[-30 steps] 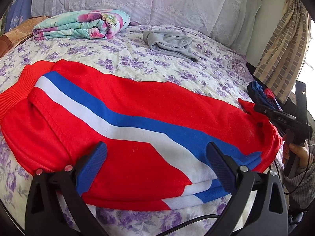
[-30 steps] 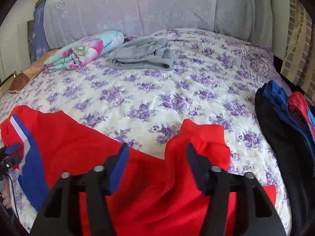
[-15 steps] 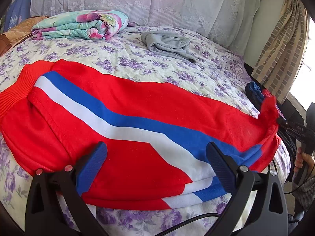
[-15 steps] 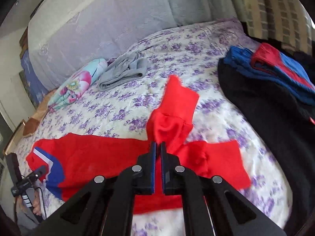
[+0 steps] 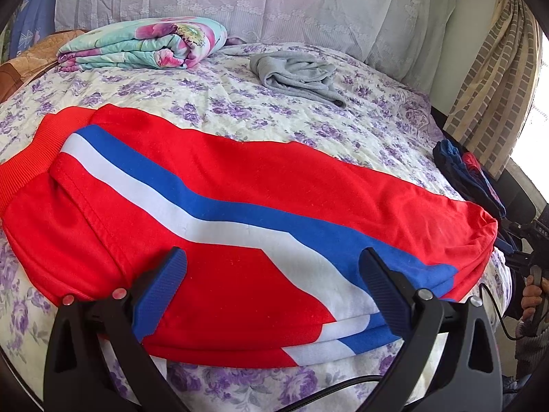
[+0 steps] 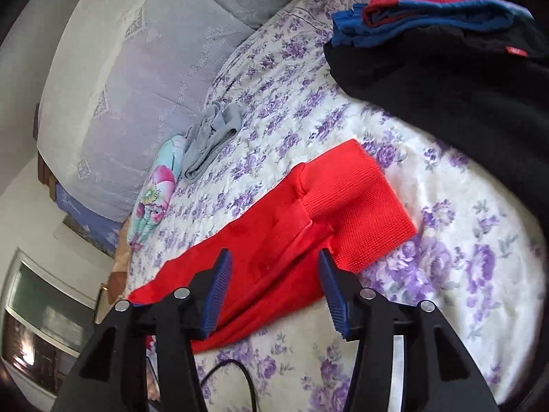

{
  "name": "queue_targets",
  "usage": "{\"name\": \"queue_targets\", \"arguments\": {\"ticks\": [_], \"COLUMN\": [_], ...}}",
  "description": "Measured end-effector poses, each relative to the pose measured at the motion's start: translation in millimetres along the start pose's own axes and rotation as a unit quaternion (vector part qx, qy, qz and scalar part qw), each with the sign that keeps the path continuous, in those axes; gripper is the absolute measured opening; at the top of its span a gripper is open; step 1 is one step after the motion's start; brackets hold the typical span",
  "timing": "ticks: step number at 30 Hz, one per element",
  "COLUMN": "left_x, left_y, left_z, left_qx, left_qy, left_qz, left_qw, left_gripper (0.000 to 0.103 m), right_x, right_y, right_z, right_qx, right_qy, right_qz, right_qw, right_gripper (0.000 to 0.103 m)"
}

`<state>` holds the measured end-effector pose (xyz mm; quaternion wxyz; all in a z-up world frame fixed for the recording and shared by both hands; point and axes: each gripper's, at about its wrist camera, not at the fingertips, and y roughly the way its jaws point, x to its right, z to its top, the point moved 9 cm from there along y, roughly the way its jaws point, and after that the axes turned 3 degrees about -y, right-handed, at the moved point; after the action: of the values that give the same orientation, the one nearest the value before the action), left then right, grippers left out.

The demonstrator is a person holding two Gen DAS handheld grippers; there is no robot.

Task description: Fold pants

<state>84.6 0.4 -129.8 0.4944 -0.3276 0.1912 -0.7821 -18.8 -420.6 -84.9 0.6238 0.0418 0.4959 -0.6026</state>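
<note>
Red pants (image 5: pixel 240 185) with a blue and white stripe lie flat across the flowered bed (image 5: pixel 212 96), waistband at the left. My left gripper (image 5: pixel 272 283) hovers open over their near edge, nothing between its blue pads. In the right wrist view the red leg end with its ribbed cuff (image 6: pixel 363 206) lies on the sheet. My right gripper (image 6: pixel 274 285) stands over that leg, its jaws opening, the pads apart and not pressing the cloth. The right gripper body and the hand holding it (image 5: pixel 532 292) show at the left wrist view's right edge.
A folded floral blanket (image 5: pixel 144 46) and a crumpled grey garment (image 5: pixel 295 75) lie near the headboard. A pile of black, blue and red clothes (image 6: pixel 446 51) sits at the bed's right side. A checked curtain (image 5: pixel 487 79) hangs beyond it.
The right gripper shut on the red leg end, carried it outward while rolling, then opened; the cuff now lies flat on the sheet. The left gripper stayed still.
</note>
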Motion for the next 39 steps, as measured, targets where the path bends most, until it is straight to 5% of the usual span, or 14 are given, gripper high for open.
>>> {"name": "queue_targets", "arguments": {"ticks": [2, 4, 5, 9, 14, 15, 16, 20, 23, 28, 29, 30, 31, 39], "left_x": [0, 0, 0, 1, 1, 0, 1, 1, 1, 0, 0, 0, -1, 1], "left_y": [0, 0, 0, 0, 0, 0, 0, 0, 0, 0, 0, 0, 0, -1], "left_z": [0, 0, 0, 0, 0, 0, 0, 0, 0, 1, 1, 0, 0, -1], "left_qx": [0.0, 0.0, 0.0, 0.001, 0.001, 0.0, 0.0, 0.0, 0.0, 0.001, 0.001, 0.001, 0.002, 0.004], "left_qy": [0.0, 0.0, 0.0, 0.0, 0.0, 0.0, 0.0, 0.001, 0.001, 0.005, 0.006, 0.006, 0.007, 0.011], "left_qz": [0.0, 0.0, -0.001, -0.001, -0.001, 0.0, 0.001, 0.003, 0.002, 0.001, 0.001, 0.001, 0.001, 0.001], "left_qw": [1.0, 1.0, 1.0, 1.0, 1.0, 1.0, 1.0, 1.0, 1.0, 1.0, 1.0, 1.0, 1.0, 0.9999], "left_gripper": [0.098, 0.098, 0.098, 0.098, 0.098, 0.098, 0.098, 0.098, 0.098, 0.098, 0.098, 0.098, 0.098, 0.098], "right_x": [-1, -2, -5, -18, 40, 45, 41, 12, 12, 11, 8, 5, 3, 11], "right_y": [12, 16, 13, -19, -31, -32, -34, -32, -13, 12, 16, 19, 20, -14], "right_z": [5, 12, 16, 15, -8, -12, -11, 3, 7, 16, 18, 18, 15, -14], "right_qx": [-0.003, 0.005, 0.013, 0.034, 0.003, 0.0, 0.009, 0.027, 0.012, 0.016, 0.014, 0.009, -0.002, -0.016], "right_qy": [0.006, 0.0, -0.002, -0.041, 0.031, 0.06, 0.074, 0.028, 0.05, 0.087, 0.084, 0.073, 0.065, 0.04], "right_qz": [0.021, 0.031, 0.042, 0.043, -0.031, -0.015, 0.012, 0.038, 0.041, 0.087, 0.102, 0.11, 0.123, 0.074], "right_qw": [1.0, 1.0, 0.999, 0.998, 0.999, 0.998, 0.997, 0.999, 0.998, 0.992, 0.991, 0.991, 0.99, 0.996], "right_gripper": [0.051, 0.033, 0.016, 0.012, 0.023, 0.045, 0.052, 0.057, 0.069, 0.073, 0.068, 0.03, 0.008, 0.004]}}
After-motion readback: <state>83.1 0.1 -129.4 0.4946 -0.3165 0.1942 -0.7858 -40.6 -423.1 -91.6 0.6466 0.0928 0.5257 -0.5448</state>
